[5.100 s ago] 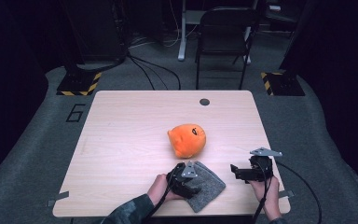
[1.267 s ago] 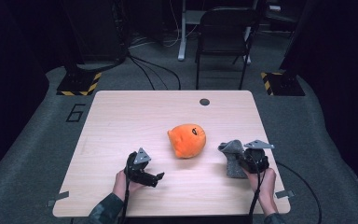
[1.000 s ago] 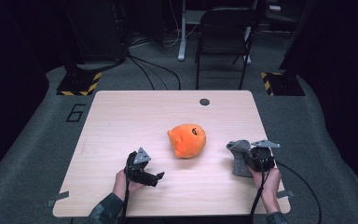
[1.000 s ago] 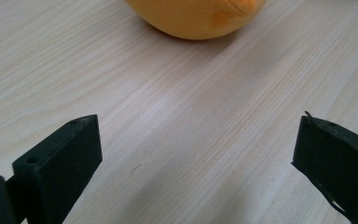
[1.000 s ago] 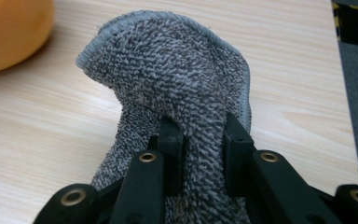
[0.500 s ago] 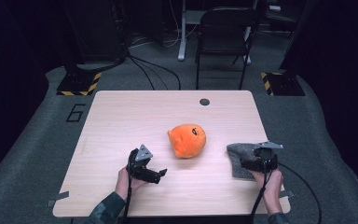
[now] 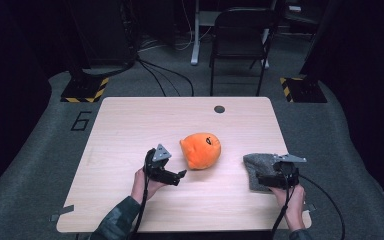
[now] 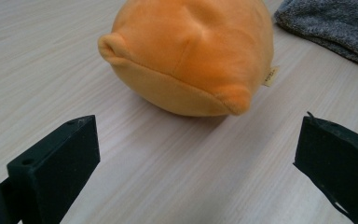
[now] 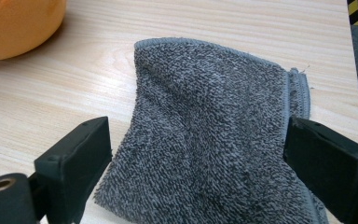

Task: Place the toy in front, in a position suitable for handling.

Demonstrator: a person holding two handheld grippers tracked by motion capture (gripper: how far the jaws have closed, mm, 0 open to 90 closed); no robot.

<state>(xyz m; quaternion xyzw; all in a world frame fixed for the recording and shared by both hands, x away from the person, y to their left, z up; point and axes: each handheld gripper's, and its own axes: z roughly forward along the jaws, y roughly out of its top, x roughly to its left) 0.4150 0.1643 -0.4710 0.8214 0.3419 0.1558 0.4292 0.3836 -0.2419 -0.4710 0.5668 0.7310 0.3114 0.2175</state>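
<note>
Right claw [image 7: 261,181]: standing wide; its jaws have just been opening, with the grey towel [image 9: 223,135] lying slack between them and neither pad pressing on it.
Grey towel: lying crumpled on the worktop [image 7: 130,125], at about 4 o'clock of the worktop as the high view shows it, close to the right edge; its stitched hem is showing at the far side in the right gripper view.
Left claw [image 7: 179,176]: standing wide and holding nothing; bare wood is showing between its jaws in the left gripper view.
Orange plush toy [image 7: 201,150]: resting near the centre of the worktop, just beyond the left claw at about 1 o'clock from it in the high view, not touching it; in the left gripper view a small side tag is facing the towel.
Toy to towel: apart, the towel lying at about 4 o'clock from the toy.
Hands: one gripping each claw body, both forearms entering from 6 o'clock.
Surroundings: a dark round hole [image 7: 219,109] sitting at 12 o'clock of the worktop; a black chair [image 7: 242,40] standing beyond the far edge.
</note>
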